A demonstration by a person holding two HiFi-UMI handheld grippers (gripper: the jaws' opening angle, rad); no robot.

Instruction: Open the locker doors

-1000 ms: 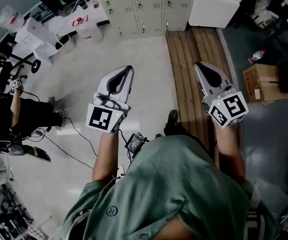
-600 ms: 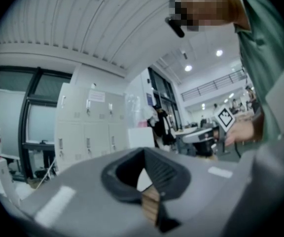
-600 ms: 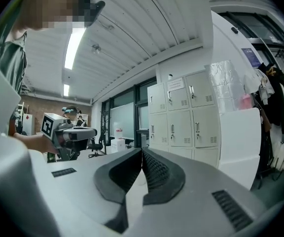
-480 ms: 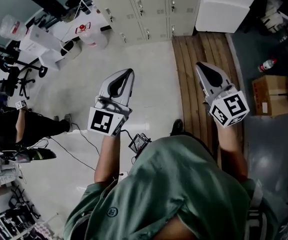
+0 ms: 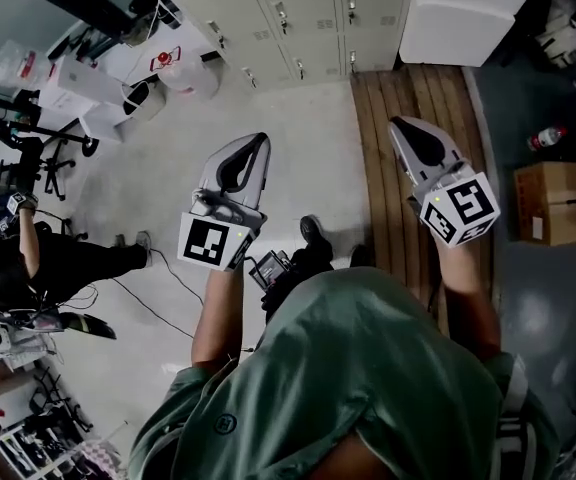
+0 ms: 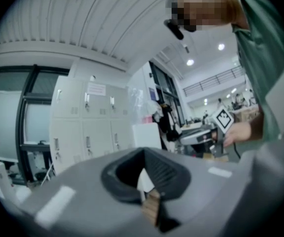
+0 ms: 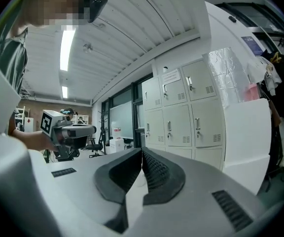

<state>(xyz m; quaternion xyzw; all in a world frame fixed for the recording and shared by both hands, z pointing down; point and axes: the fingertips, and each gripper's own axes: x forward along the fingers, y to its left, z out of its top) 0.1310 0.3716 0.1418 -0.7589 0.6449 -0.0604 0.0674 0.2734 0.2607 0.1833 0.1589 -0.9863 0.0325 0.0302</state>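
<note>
**Q:** Where did the lockers stand?

**A:** The bank of pale lockers (image 5: 298,18) ran along the far side of the room, every visible door closed. A white cabinet (image 5: 465,13) sat beside it, and wooden planking (image 5: 408,168) led up to its foot.

**Q:** And the grippers?

**A:** Both were well apart from the lockers and pointed toward them. The left gripper (image 5: 257,140) hung over the pale floor (image 5: 168,168), and the right gripper (image 5: 401,124) hung over the planks. Each had its jaws clenched together on nothing.
</note>
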